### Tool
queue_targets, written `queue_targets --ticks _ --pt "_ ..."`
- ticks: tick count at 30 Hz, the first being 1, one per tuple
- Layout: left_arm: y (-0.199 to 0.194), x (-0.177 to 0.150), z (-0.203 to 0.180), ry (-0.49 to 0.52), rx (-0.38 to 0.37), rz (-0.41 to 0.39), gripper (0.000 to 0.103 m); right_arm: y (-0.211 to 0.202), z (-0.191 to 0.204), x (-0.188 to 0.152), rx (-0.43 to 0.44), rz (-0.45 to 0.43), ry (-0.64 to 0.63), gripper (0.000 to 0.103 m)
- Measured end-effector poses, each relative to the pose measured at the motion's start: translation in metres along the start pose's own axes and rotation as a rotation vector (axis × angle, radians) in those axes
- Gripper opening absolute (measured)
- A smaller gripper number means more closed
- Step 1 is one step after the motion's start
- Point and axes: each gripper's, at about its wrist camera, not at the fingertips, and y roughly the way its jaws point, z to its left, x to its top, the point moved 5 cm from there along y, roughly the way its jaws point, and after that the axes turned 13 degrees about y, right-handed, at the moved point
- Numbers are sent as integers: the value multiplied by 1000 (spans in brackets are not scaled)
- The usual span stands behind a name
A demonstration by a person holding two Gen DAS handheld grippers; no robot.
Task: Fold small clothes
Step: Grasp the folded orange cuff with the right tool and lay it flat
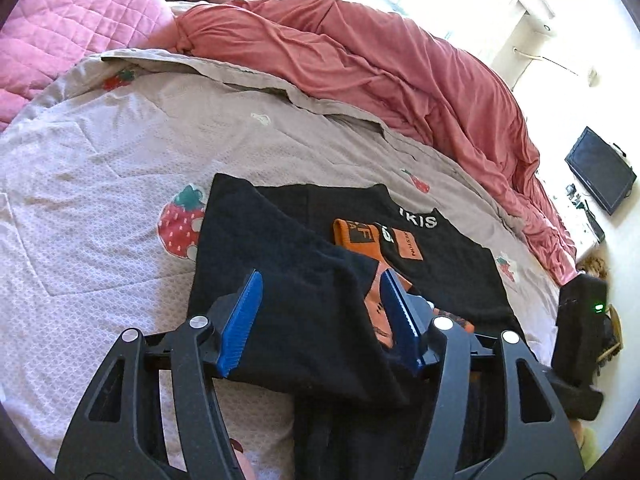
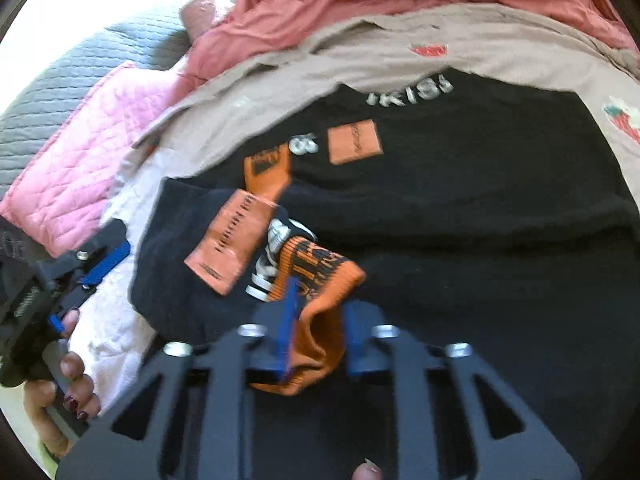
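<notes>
A black sweater (image 1: 448,272) with white letters and orange patches lies flat on the bed. One sleeve (image 1: 280,248) is folded across its body, and a second orange cuff (image 1: 352,234) lies on the chest. My left gripper (image 1: 320,276) is open above the folded sleeve, its blue pads wide apart and clear of the cloth. In the right wrist view my right gripper (image 2: 320,320) is shut on the orange cuff (image 2: 320,268) of the sleeve, which bunches between the blue pads. A hand holds the left gripper (image 2: 100,264) at the sweater's left edge.
The sweater rests on a pale strawberry-print sheet (image 1: 100,200). A rumpled red duvet (image 1: 400,72) runs along the far side, with a pink quilted pillow (image 1: 68,28) at the head. A dark screen (image 1: 600,170) hangs on the wall beyond the bed.
</notes>
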Motion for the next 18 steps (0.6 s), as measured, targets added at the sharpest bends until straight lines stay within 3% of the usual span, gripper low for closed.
queue_targets --ticks 6,10,14,18 --pt "-2 1 4 -8 6 -22 54 -20 30 19 -4 -90 -163 7" --pt "-2 3 4 -10 1 -34 54 -46 40 50 -27 -177 -252 7" --pt "4 2 -3 -27 -35 -38 54 -69 25 87 -111 -258 -299 7" --pt "14 2 -24 41 -34 -22 54 -76 -8 117 -212 -270 -308 7"
